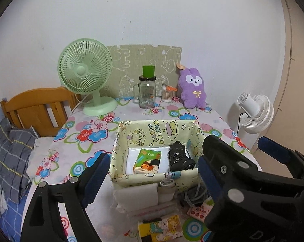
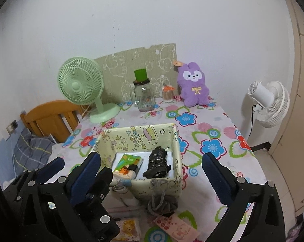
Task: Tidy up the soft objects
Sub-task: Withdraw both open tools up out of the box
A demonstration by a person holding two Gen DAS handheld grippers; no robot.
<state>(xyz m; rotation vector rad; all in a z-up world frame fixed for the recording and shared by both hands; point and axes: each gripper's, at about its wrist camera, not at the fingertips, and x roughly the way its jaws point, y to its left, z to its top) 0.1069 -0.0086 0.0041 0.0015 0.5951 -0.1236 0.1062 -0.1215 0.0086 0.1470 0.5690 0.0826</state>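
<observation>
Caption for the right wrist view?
Open right tongs above a birthday-print box holding a tissue pack and black bag roll.

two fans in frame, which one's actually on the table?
The green fan, standing at the table's back left beside the glass jar. The white fan stands off the table's right edge.

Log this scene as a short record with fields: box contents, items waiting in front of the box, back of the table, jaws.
box: tissue pack on the left, black bag roll on the right
in front of box: white pack, grey cord bundle, cartoon tissue pack
back of table: green fan, glass jar, purple plush
left gripper: jaws open, empty
right gripper: jaws open, empty
</observation>
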